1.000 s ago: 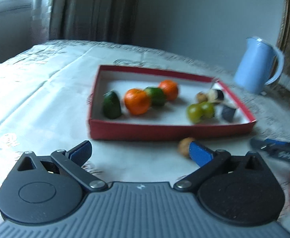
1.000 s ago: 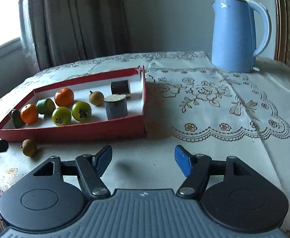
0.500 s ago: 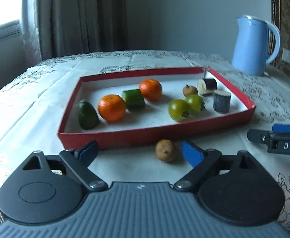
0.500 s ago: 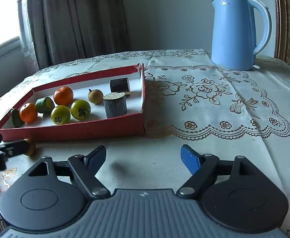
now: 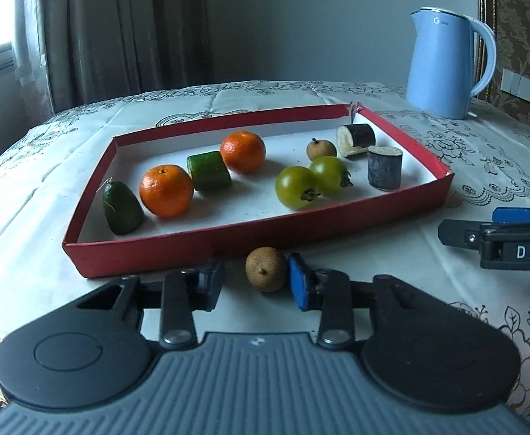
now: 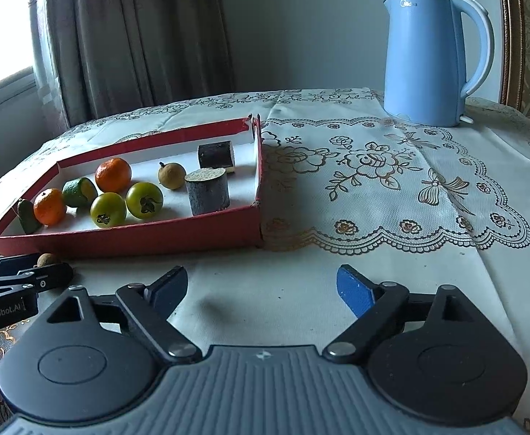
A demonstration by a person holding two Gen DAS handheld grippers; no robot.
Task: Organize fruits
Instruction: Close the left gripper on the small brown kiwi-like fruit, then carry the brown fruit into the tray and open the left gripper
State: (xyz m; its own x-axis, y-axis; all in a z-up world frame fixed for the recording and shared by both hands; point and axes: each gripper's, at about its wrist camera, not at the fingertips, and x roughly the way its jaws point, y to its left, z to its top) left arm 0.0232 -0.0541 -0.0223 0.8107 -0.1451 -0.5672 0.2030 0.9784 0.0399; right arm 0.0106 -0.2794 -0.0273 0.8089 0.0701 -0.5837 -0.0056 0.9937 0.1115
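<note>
Closing in on the loose brown fruit (image 5: 266, 269), the left gripper (image 5: 257, 282) had just been narrowing its jaws, with the fruit between them. The blue pad on one side sat against the fruit's skin; the dark pad on the other side still showed a gap, so it was not yet pinched. The fruit lay on the tablecloth (image 5: 392, 239), just in front of the near wall of the red tray (image 5: 207, 243), outside it.

Risks noted:
- One pad arriving first could shove the round fruit sideways; it looked free to roll, and might slip out toward the tray wall.
- The fruit sat near the fingertips rather than deep between them, so a squeeze could pop it forward.
- It looked small and hard-shelled; too light a grip might drop it on the lift over the wall.
- The tray seemed light cardboard; a fingertip catching the wall could drag it and disturb the oranges and green fruits inside.

The right gripper (image 6: 261, 288) had been widening, stood wide open and held nothing, over bare cloth well clear of the tray. The kettle (image 6: 428, 61) stood far back, out of harm's way.
</note>
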